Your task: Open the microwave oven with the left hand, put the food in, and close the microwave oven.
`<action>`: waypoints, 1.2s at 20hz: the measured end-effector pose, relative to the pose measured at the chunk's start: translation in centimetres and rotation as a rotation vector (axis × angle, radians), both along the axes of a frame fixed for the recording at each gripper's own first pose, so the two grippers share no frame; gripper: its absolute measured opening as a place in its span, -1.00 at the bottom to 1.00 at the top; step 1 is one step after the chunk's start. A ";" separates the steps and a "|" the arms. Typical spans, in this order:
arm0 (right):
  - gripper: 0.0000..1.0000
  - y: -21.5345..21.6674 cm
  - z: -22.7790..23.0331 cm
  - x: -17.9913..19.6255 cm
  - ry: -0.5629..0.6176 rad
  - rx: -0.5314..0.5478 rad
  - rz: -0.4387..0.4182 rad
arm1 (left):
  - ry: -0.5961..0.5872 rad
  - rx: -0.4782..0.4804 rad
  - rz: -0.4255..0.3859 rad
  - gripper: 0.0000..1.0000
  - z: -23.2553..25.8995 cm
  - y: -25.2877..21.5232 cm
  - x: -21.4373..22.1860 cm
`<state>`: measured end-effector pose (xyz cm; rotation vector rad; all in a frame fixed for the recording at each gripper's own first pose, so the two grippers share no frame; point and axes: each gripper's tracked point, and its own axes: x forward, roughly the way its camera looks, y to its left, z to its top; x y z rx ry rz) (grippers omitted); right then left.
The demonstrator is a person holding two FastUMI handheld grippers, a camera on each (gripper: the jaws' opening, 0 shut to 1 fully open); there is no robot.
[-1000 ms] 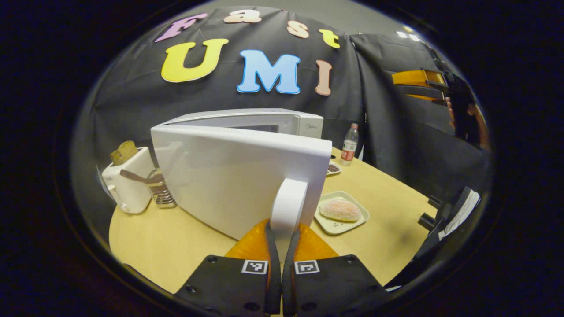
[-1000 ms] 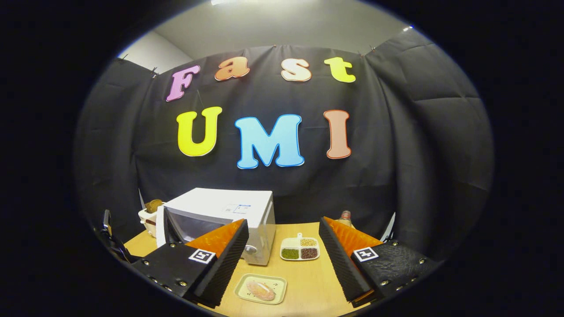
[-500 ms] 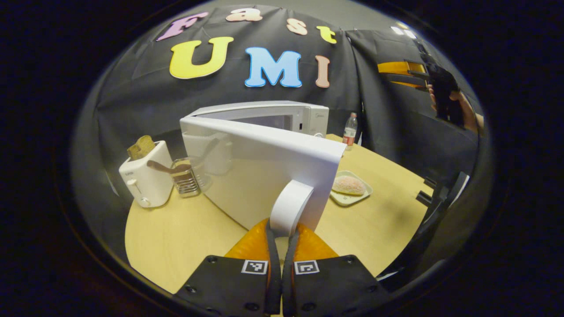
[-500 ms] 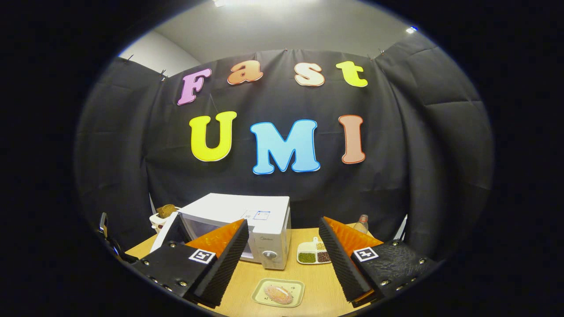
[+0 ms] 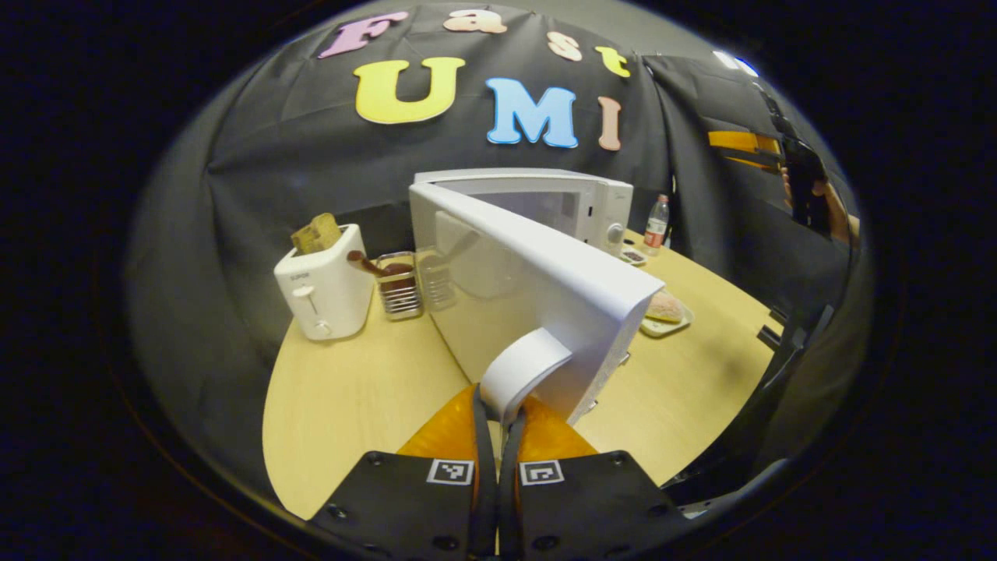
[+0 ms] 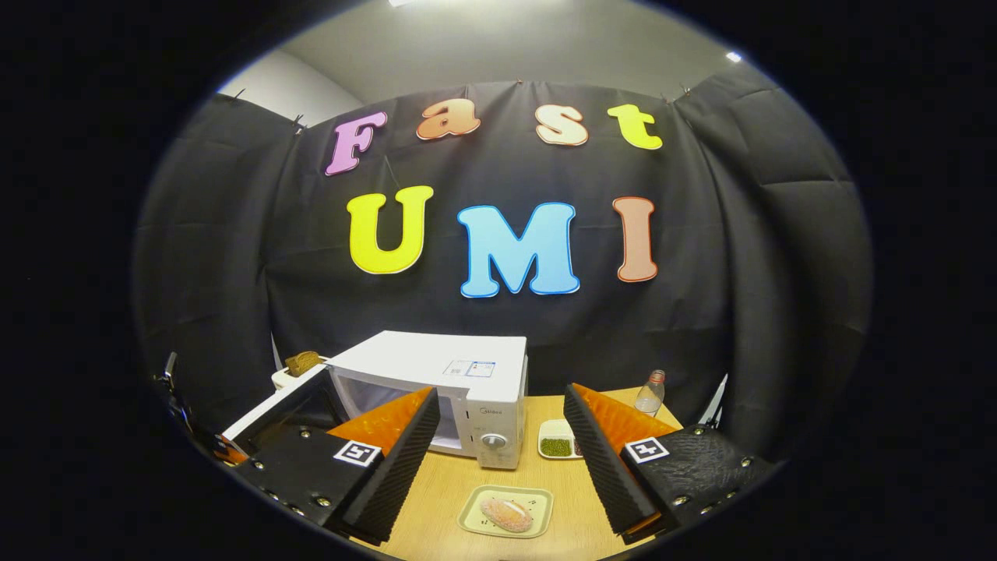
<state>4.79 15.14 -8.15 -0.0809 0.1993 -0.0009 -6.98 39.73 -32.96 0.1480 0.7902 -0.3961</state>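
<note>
My left gripper [image 5: 498, 413] is pinched tight on the white door handle [image 5: 520, 372] of the stiff microwave oven [image 6: 459, 393], and my right gripper [image 6: 498, 460] hangs wide open holding nothing above the soft, squishy bun [image 6: 506, 513] on its little tray [image 6: 537, 499], which I should grab by the rim.

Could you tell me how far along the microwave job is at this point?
Opening is nearly done: the microwave door stands swung wide, with the left gripper shut on the door handle. The right gripper hangs open above the table, holding nothing. The food sits on its tray in front of the oven, so loading it and closing the door are left.
</note>
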 end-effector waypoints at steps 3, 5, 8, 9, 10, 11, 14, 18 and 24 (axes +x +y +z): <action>0.96 0.5 -0.4 0.2 0.001 -0.008 0.009 | 0.002 0.032 0.029 -0.84 0.2 2.2 0.4; 0.96 0.7 -0.9 0.4 0.014 -0.010 0.019 | 0.000 0.041 0.027 -0.84 0.2 2.2 0.3; 0.96 0.6 -0.9 0.7 0.018 -0.009 0.032 | -0.006 0.057 0.030 -0.84 0.0 2.2 0.3; 0.96 0.5 -1.0 0.9 0.020 -0.010 0.037 | -0.008 0.063 0.023 -0.83 0.2 2.3 0.1; 0.96 0.5 -1.1 1.1 0.021 -0.006 0.044 | 0.004 0.055 0.030 -0.71 0.1 2.1 -0.3; 0.96 0.4 -1.1 1.5 0.021 0.000 0.048 | -0.001 0.072 0.043 -0.68 0.7 2.6 -0.2; 0.96 0.3 -1.6 2.4 0.029 0.009 0.067 | -0.030 0.075 0.082 0.79 2.5 3.5 -0.5; 0.96 0.0 -2.6 3.5 0.052 0.021 0.109 | -0.039 0.126 0.144 1.00 3.8 3.8 -2.3; 0.96 -1.2 -5.5 4.8 0.113 0.030 0.204 | -0.105 0.206 0.350 1.00 7.6 4.6 -5.8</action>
